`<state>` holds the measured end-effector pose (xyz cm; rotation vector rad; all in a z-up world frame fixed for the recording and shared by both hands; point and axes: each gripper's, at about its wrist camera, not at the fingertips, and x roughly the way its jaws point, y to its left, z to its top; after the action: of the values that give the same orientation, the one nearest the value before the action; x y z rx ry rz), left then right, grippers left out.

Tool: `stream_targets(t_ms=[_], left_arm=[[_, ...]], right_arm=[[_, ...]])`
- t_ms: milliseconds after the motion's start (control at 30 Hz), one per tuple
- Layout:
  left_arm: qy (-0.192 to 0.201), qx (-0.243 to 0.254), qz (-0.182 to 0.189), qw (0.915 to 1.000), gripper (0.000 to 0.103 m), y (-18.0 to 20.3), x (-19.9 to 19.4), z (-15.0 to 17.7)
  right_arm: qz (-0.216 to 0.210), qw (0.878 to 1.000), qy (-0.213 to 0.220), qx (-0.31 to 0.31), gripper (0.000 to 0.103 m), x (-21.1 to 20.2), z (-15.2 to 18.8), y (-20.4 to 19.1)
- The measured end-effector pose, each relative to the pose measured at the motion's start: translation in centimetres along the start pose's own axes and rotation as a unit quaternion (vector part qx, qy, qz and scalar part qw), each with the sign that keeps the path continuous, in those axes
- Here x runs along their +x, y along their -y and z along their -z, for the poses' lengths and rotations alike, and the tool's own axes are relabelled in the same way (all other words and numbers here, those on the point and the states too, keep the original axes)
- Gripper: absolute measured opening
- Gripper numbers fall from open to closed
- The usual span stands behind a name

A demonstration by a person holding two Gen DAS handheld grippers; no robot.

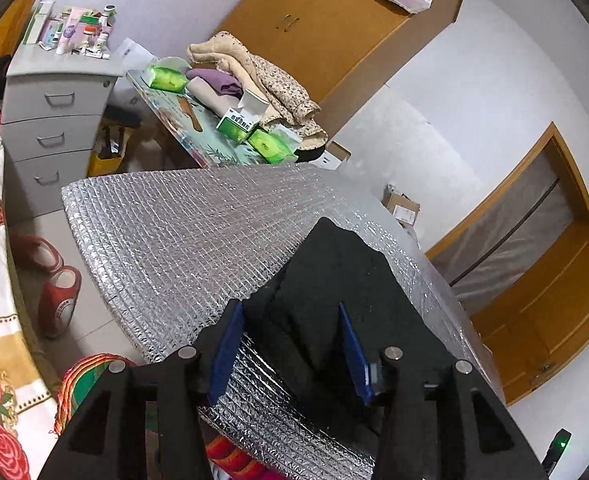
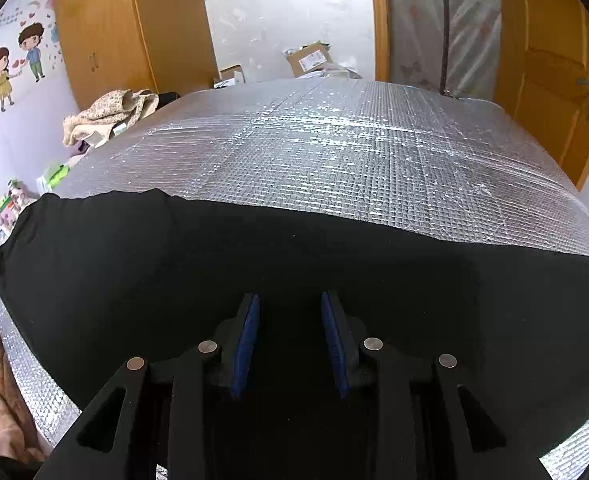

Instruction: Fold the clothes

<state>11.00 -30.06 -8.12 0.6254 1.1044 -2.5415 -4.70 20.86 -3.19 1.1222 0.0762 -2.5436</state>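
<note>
the black cloth [image 2: 254,248] lies flat on the foil mat [image 2: 334,140], filling the lower frame. both grippers, left [image 1: 290,320] and right [image 2: 290,312], stand open over it, gripping nothing. upper left, a cluttered table [image 1: 214,152] and drawers [image 1: 50,120].

White walls [image 2: 286,20] are enclosing a small room, with a wooden wardrobe [image 1: 334,32] standing in the corner and a wooden door [image 2: 550,72] sitting beside a plastic-covered doorway [image 2: 442,28]. A grey drawer unit [image 1: 54,120] is carrying bottles and boxes, next to a cluttered side table [image 1: 198,136]. Cartoon stickers [image 2: 10,68] are decorating one wall; pale floor tiles [image 1: 90,320] are showing below.
</note>
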Motion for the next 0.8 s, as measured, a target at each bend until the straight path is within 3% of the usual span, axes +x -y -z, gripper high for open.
stream_targets(t_ms=[167,433,533,800], left_arm=[[-0.008,0.011,-0.022,0.9997,0.044,0.5,0.1,-0.1],[-0.014,0.020,-0.030,0.9993,0.026,1.4,0.1,-0.3],[-0.009,0.028,-0.020,0.9994,0.018,2.3,-0.4,-0.6],[0.013,0.060,0.025,0.9978,0.016,5.8,-1.9,-2.1]], right_arm=[[0.001,1.000,0.000,0.001,0.034,0.0,0.0,-0.2],[0.001,1.000,0.000,0.002,0.034,0.0,0.1,-0.4],[0.000,1.000,0.000,0.002,0.034,0.0,0.1,-0.2],[0.000,1.000,0.000,0.002,0.034,0.0,0.1,-0.2]])
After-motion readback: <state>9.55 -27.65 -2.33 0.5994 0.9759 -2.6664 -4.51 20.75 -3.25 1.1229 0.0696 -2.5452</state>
